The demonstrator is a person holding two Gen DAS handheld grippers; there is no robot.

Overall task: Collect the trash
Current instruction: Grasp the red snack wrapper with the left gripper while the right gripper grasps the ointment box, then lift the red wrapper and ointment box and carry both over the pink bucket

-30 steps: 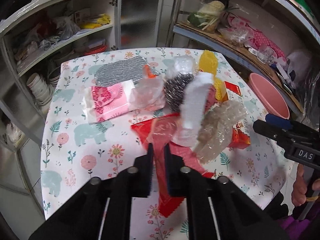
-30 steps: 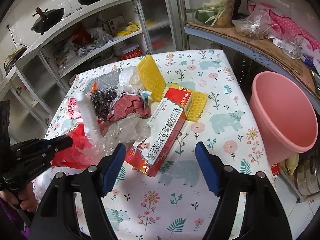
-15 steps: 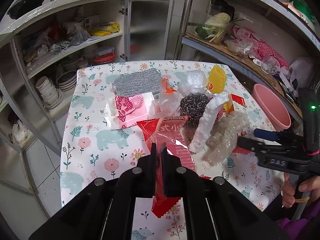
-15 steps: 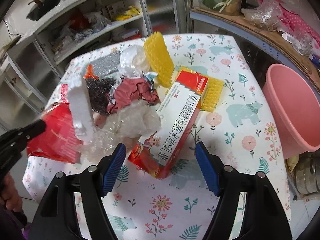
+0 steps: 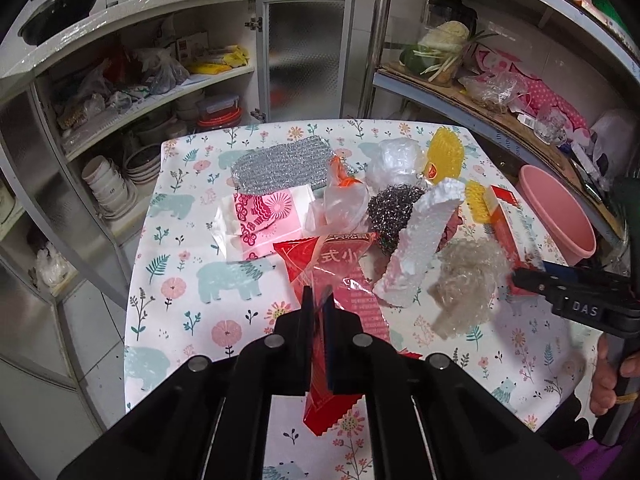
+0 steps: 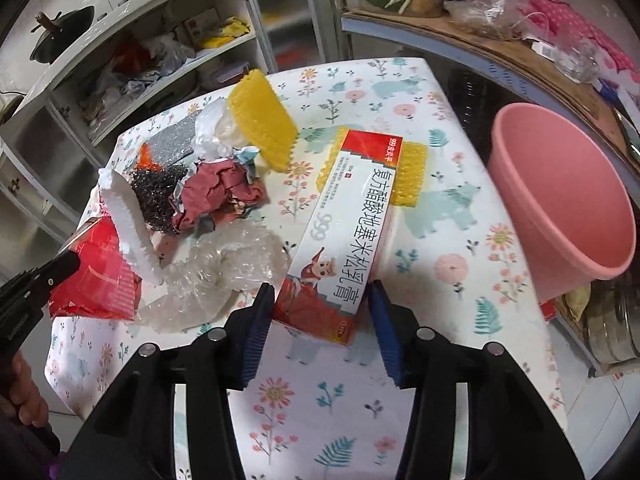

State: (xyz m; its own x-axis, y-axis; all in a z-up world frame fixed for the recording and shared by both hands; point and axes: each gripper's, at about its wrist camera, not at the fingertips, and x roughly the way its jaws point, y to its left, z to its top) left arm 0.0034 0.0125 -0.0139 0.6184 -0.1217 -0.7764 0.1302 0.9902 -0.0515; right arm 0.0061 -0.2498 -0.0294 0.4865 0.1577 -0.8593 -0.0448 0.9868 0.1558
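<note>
My left gripper is shut on a red plastic wrapper, which hangs lifted above the flowered tablecloth. In the right wrist view the wrapper sits at the left, in the left gripper. My right gripper is closing around the near end of a long red-and-white medicine box lying on the table. The box is between the blue pads, and a thin gap still shows on each side. In the left wrist view, the right gripper is at the right, low over the box.
Several scraps are heaped mid-table: a white foam piece, crumpled clear film, steel wool, crumpled red paper, yellow brushes, a silver cloth and a pink packet. A pink bucket stands off the table's right edge.
The right gripper has come down over the box's near end and its jaws have narrowed around it. The left gripper has lifted the red wrapper off the table.
</note>
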